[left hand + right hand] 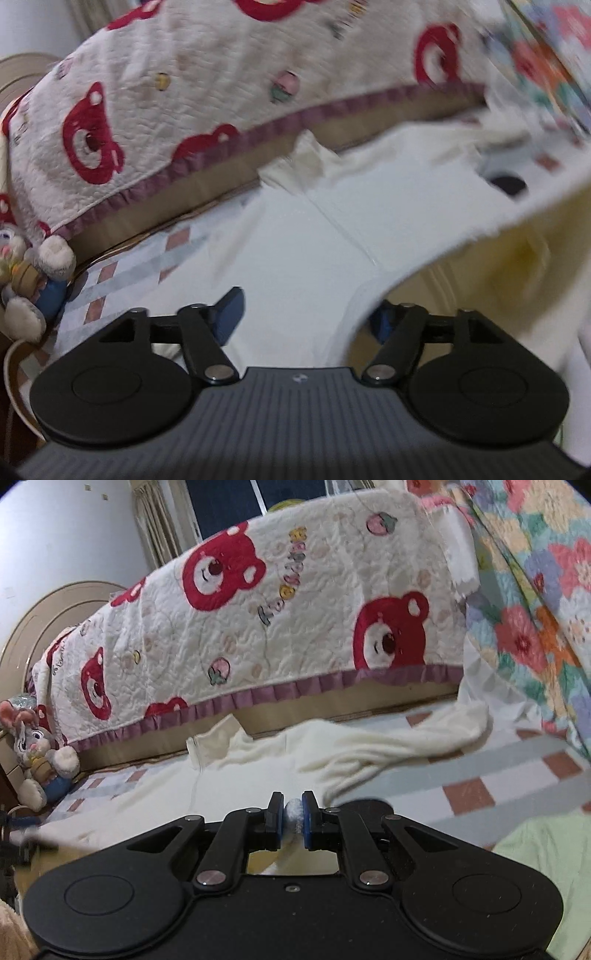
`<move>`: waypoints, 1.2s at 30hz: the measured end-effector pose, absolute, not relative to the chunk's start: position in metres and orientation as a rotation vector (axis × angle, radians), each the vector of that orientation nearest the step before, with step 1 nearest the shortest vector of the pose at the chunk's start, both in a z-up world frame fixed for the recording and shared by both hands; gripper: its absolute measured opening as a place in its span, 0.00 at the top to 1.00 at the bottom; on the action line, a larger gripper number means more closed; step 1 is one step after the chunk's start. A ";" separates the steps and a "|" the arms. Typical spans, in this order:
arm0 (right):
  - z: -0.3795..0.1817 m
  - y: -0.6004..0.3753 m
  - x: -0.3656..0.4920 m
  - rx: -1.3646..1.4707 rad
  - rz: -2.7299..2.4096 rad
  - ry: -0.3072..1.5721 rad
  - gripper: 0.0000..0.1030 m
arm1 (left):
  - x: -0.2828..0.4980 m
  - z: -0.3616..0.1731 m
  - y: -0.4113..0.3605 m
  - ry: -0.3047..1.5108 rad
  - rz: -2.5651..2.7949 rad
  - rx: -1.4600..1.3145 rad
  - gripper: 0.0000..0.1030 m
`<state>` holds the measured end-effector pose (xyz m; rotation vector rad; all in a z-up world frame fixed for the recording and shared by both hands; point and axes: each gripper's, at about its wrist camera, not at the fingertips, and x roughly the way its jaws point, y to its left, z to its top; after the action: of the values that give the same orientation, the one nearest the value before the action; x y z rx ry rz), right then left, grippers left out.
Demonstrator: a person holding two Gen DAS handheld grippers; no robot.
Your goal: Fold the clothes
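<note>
Bedroom setting: a checked sheet covers the work surface, and a quilted bear-print cover with a purple ruffle hangs behind it. A flowered quilt stands at the right, and a stuffed rabbit sits at the far left.

We note the cream garment lying spread over the sheet, one sleeve trailing right, a cuff end reaching the base of the cover. In the left wrist view a broad panel of the same garment lies flat below, while a lifted fold curves over the right side of the frame.

Right gripper: jaws closed on a pinched bit of the cream cloth, a small wad showing between the pads. The garment runs forward and away from that pinch.

Left gripper: fingers wide apart, nothing between them that we can confirm. One finger shows clear; the other is partly hidden under the raised cloth edge.

Judgement: we read this as mid-fold, one edge carried by the right gripper. Left view is motion-blurred. The next move would seem to need the left jaws to take a matching edge, so the cloth travels level and lands without a skewed crease.
</note>
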<state>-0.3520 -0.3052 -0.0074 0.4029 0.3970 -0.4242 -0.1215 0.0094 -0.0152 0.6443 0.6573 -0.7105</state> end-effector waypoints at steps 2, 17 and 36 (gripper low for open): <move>-0.015 -0.300 -0.348 0.372 -0.452 0.434 0.88 | -0.109 -0.020 0.006 0.681 -0.699 0.610 0.22; -0.031 -0.270 -0.363 0.021 -0.574 0.647 0.67 | -0.062 -0.049 -0.001 0.769 -0.696 0.457 0.36; -0.039 -0.258 -0.338 -0.030 -0.415 0.514 0.96 | -0.076 -0.040 0.005 0.763 -0.745 0.495 0.36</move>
<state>-0.3376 -0.2581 -0.0392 -0.0297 0.5145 -0.4146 -0.0758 0.0054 -0.0400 0.4952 0.7630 -0.7449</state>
